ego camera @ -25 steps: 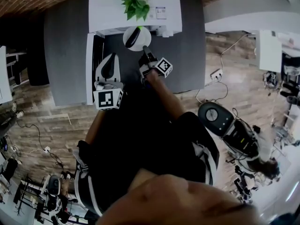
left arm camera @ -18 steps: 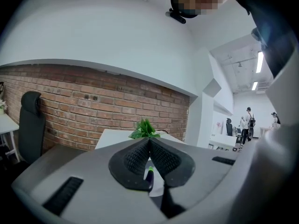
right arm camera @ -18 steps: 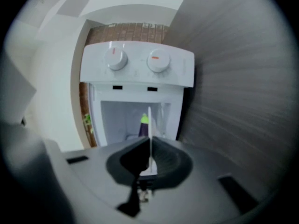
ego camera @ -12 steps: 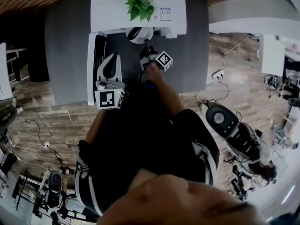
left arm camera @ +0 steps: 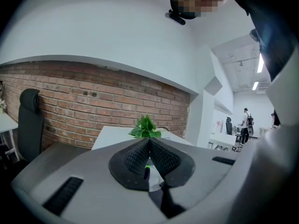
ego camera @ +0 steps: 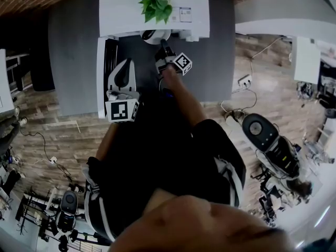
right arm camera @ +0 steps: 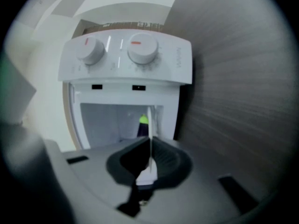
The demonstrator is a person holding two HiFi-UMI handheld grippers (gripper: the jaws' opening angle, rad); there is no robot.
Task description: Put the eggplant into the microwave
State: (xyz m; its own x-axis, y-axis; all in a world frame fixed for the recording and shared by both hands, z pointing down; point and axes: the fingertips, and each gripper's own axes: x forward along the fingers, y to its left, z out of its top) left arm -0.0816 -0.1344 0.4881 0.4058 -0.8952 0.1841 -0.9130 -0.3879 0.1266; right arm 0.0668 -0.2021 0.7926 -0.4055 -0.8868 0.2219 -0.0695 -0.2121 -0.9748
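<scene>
White microwave [right arm camera: 126,59] and plate [right arm camera: 147,174], dark eggplant [right arm camera: 142,127] with green tip, red-brown brick wall [left arm camera: 93,101], green plant [ego camera: 153,1].

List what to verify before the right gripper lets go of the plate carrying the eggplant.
1. Microwave door open: ok. It stands swung out to the left, and the right gripper view looks into the open cavity.
2. Right gripper hold: ok. Its jaws are shut on the rim of the white plate.
3. Eggplant on the plate: ok. It lies there, green stem up in that view.
4. Plate fully inside: not ok. In the head view part of it shows at the front of the opening.
5. Plate resting on the cavity floor: cannot tell.
6. Left gripper out of the way: ok. Jaws together, empty, beside the door.
</scene>
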